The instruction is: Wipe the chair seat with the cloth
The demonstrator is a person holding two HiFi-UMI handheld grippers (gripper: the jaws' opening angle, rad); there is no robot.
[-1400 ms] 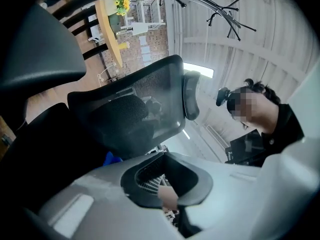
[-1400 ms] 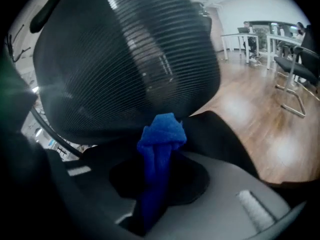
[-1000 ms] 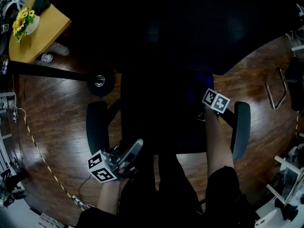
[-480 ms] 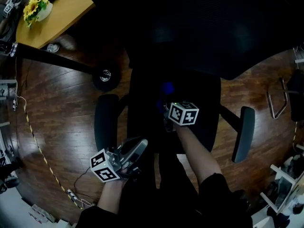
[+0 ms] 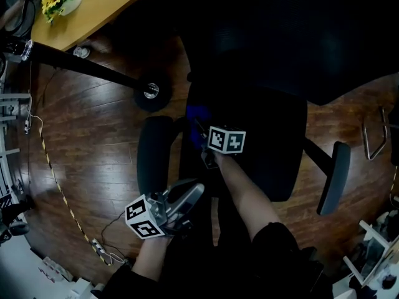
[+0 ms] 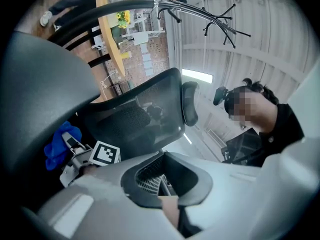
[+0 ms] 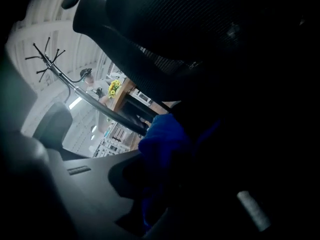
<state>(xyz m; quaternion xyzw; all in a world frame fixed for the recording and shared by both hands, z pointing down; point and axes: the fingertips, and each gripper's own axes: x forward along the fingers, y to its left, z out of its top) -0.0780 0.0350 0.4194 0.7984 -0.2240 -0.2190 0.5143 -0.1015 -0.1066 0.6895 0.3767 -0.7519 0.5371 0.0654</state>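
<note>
Cloth (image 5: 197, 121) in right gripper (image 5: 203, 132) has swept leftward across seat (image 5: 268, 151).

The right hand-held gripper (image 5: 199, 129) is extended forward on a bare forearm (image 5: 246, 195), with its jaws closed on a blue cloth (image 7: 162, 134). The left hand-held gripper (image 5: 187, 196) is held low, close to the body, and angled forward and rightward. Its jaws are together and nothing is gripped.
</note>
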